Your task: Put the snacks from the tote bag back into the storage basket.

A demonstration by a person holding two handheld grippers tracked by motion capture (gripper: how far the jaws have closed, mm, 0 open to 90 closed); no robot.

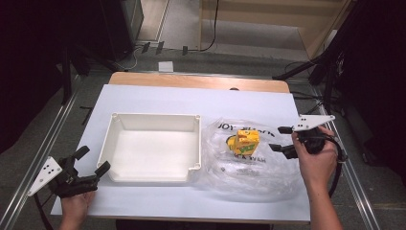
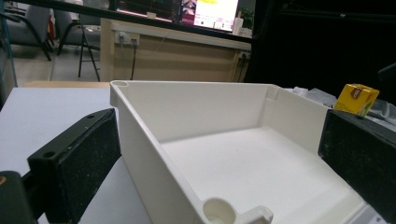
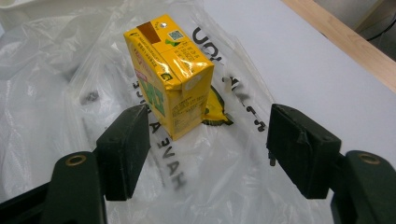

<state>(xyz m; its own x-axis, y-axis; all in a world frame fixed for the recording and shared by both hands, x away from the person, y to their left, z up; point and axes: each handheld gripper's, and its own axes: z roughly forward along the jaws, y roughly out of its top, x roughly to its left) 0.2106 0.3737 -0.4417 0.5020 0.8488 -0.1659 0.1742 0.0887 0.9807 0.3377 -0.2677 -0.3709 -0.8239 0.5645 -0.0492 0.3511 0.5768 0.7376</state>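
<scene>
A yellow juice carton (image 1: 245, 142) stands upright on a crumpled clear plastic bag (image 1: 249, 167) with black print, right of the white tray (image 1: 155, 116). My right gripper (image 1: 276, 138) is just right of the carton, open, its jaws pointing at it. In the right gripper view the carton (image 3: 168, 74) stands just beyond the gripper (image 3: 210, 144), nearer the left jaw, with only the bag (image 3: 219, 186) between the jaws. My left gripper (image 1: 94, 159) is open at the tray's front left corner. In the left gripper view this gripper (image 2: 219, 158) straddles the tray's corner wall (image 2: 140, 140), not touching it, with the carton (image 2: 357, 98) behind.
A white sheet (image 1: 158, 96) covers the table, with a wooden strip (image 1: 191, 80) at the far edge. The tray is deep and holds nothing. Metal rails run along both sides of the table, and dark stands rise at the far left and right.
</scene>
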